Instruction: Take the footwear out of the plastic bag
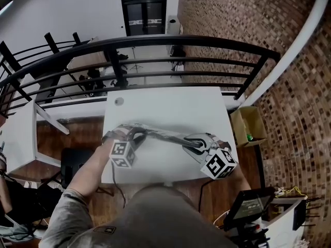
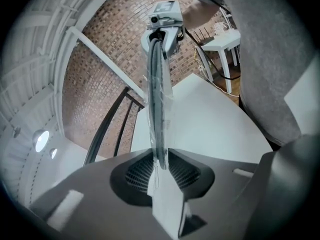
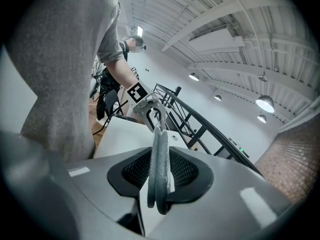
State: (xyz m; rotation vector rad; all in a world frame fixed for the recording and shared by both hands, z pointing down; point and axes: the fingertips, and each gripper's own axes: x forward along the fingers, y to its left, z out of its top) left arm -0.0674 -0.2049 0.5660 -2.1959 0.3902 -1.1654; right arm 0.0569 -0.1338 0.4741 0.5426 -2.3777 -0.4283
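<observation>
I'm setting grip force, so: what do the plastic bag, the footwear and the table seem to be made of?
Plastic bag: thin clear film, glossy and creased, with something dark showing through it. Footwear: dark grey, matte, finely grained edge; probably foam or rubber, I can't tell which. Table: smooth white top with a slight sheen, likely laminate or painted board.

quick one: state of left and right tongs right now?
Left tongs: closed, holding the plastic bag.
Right tongs: closed, holding the grey footwear.
</observation>
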